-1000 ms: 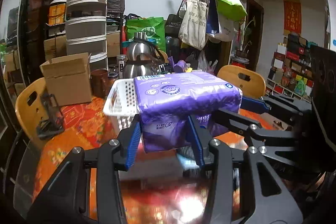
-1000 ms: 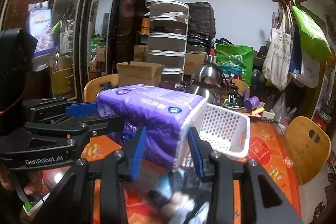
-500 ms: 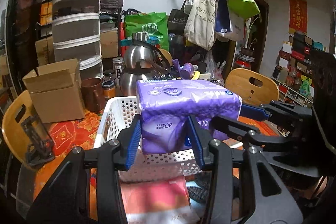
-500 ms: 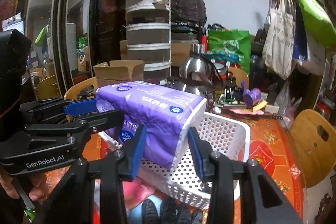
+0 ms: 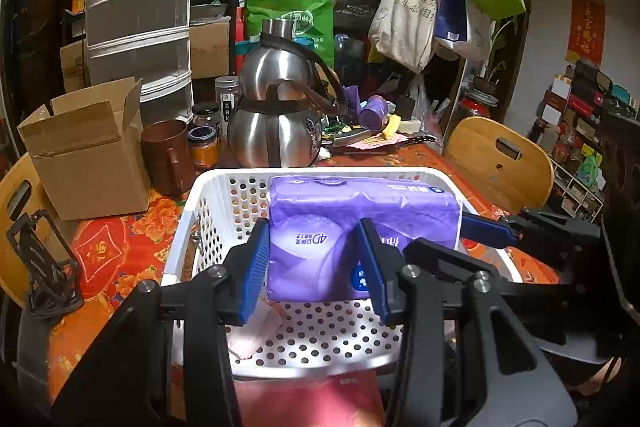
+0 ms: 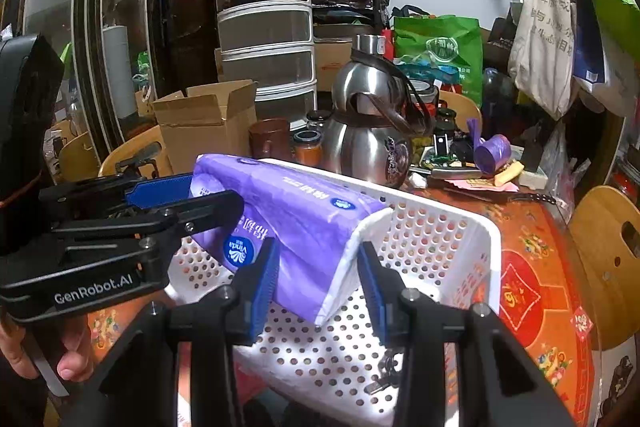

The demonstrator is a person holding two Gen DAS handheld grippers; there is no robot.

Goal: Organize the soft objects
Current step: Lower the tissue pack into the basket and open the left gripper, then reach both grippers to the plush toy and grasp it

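Note:
A purple tissue pack (image 5: 360,211) hangs over the white perforated basket (image 5: 188,227), held at both ends. My left gripper (image 5: 316,263) is shut on its near end, blue pads pressing the wrap. My right gripper (image 6: 318,267) is shut on the other end of the tissue pack (image 6: 304,211), at its white edge. The pack sits inside the rim of the basket (image 6: 472,239), tilted, above the floor. Each wrist view shows the other gripper at the side: right gripper (image 5: 452,239), left gripper (image 6: 196,197). A pale pink item (image 5: 256,331) lies in the basket's near corner.
Behind the basket stand a steel kettle (image 5: 276,123), a brown mug (image 5: 168,155), small jars and an open cardboard box (image 5: 84,147). A wooden chair (image 5: 500,163) is at the right. A red pack (image 5: 308,399) lies under the basket's near edge. A hand (image 6: 76,359) holds the left gripper.
Both grippers have carried the purple pack forward and slightly down, from short of the basket to over it. The grips have not changed.

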